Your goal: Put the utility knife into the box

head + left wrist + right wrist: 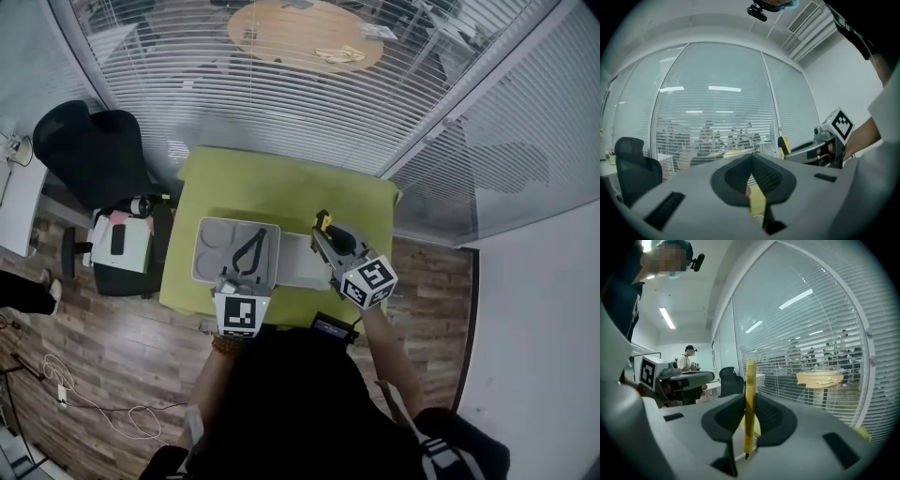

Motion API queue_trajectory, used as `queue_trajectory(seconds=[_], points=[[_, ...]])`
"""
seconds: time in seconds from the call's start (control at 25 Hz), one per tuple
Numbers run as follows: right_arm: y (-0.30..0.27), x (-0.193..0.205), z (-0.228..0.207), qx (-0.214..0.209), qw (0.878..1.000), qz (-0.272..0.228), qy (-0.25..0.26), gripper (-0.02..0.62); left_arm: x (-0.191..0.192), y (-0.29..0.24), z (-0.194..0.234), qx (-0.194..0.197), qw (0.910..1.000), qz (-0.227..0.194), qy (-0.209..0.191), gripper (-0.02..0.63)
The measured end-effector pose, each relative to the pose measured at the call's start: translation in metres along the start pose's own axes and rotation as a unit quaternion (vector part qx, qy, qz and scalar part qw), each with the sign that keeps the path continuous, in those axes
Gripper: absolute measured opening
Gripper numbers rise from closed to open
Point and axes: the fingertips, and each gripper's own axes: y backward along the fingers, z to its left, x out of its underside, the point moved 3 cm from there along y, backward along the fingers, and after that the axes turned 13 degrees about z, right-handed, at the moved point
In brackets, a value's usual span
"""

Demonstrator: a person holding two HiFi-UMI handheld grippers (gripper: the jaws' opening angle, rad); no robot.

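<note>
As I look down from my head, my right tool (322, 234) is over the green worktop (281, 183). It is clamped on the slim yellow utility knife (324, 221), just right of the open grey moulded box (208, 234). My left tool (259, 236) reaches over that box, its tips together. A black office chair (89, 155) stands left of the worktop on the wooden floor (103, 347).

Along my left tool's jaws, the tips meet and grip nothing. To the right I see my other tool, the knife's yellow end poking past its tips, with slatted window blinds (717, 117) behind.

Along my right tool's jaws, the knife stands upright, pinched between both pads, its dark tip at the lower end. It is not in the box.
</note>
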Motion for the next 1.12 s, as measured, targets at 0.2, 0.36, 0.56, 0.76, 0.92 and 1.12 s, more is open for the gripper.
queue_trajectory(seconds=[0.2, 0.36, 0.56, 0.76, 0.92, 1.12], points=[[-0.014, 0.018, 0.000, -0.006, 1.000, 0.026, -0.006, 0.064, 0.001, -0.003, 0.001, 0.004, 1.0000, 0.003, -0.001, 0.009], [-0.025, 0.032, -0.002, -0.007, 0.999, 0.054, -0.006, 0.064, 0.004, -0.006, 0.000, 0.009, 0.9999, 0.005, 0.000, 0.009], [-0.035, 0.045, -0.007, -0.020, 0.997, 0.072, -0.031, 0.064, 0.005, -0.011, 0.000, 0.016, 0.9998, 0.008, -0.003, 0.009], [-0.050, 0.069, -0.013, -0.028, 0.993, 0.102, -0.046, 0.064, 0.010, -0.016, -0.003, 0.024, 0.9996, 0.012, 0.000, 0.011], [-0.057, 0.081, -0.014, -0.034, 0.991, 0.120, -0.051, 0.064, 0.013, -0.017, -0.006, 0.032, 0.9993, 0.018, -0.001, 0.011], [-0.061, 0.096, -0.015, -0.037, 0.988, 0.144, -0.043, 0.064, 0.016, -0.020, -0.010, 0.038, 0.9990, 0.023, -0.003, 0.009]])
